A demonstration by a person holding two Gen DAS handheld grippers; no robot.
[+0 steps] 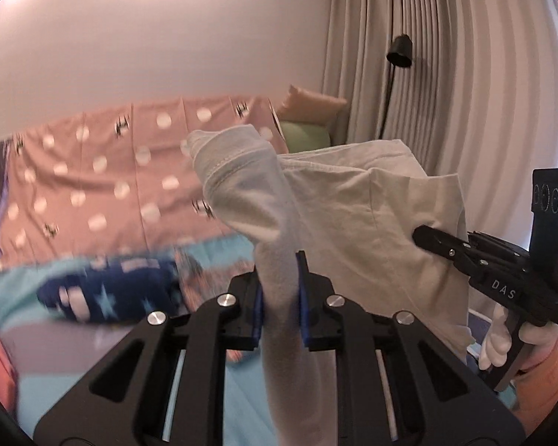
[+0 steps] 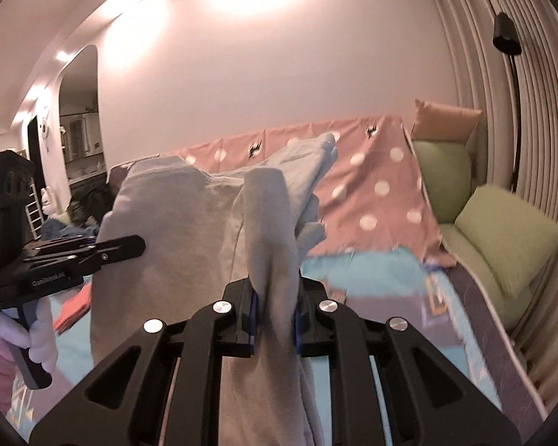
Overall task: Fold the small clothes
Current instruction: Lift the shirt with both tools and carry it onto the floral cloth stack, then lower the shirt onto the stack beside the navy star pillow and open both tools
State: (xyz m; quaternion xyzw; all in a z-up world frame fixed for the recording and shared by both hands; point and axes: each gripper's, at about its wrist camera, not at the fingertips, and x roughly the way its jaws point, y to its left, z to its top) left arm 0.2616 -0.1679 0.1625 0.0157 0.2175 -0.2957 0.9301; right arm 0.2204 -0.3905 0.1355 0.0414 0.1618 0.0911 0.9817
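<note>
Both of my grippers are clamped on the same pale grey garment [image 1: 338, 200], and it hangs in the air between them. In the left wrist view, my left gripper [image 1: 281, 297] sits at lower centre, its blue pads [image 1: 303, 297] pinched tight on a bunched fold of the cloth that runs up and over to a stitched hem at mid-frame. My right gripper [image 1: 433, 239] pokes in from the right edge of that frame, its black fingers closed flat against the garment's far side, with a white-gloved hand [image 1: 496, 338] on its handle below. Switching to the right wrist view: my right gripper [image 2: 275, 312] at lower centre, blue pads squeezed on a twisted column of the same grey fabric [image 2: 189, 230], which spreads wide towards the left of the frame. There my left gripper [image 2: 130, 247] comes in from the left edge, tips pressed into the cloth, a gloved hand [image 2: 37, 338] under it. Behind the garment, a pink cover with white dots [image 1: 93, 171] is draped across the middle of the frame, and a light blue sheet [image 2: 372, 271] lies below it. Green cushions [image 2: 502, 238] sit at the right of the right wrist view, beside the pleated curtain [image 1: 446, 74] and a black lamp [image 1: 400, 52]. Lower left in the left wrist view, a dark blue starred item [image 1: 104, 297] is blurred on the blue sheet.
</note>
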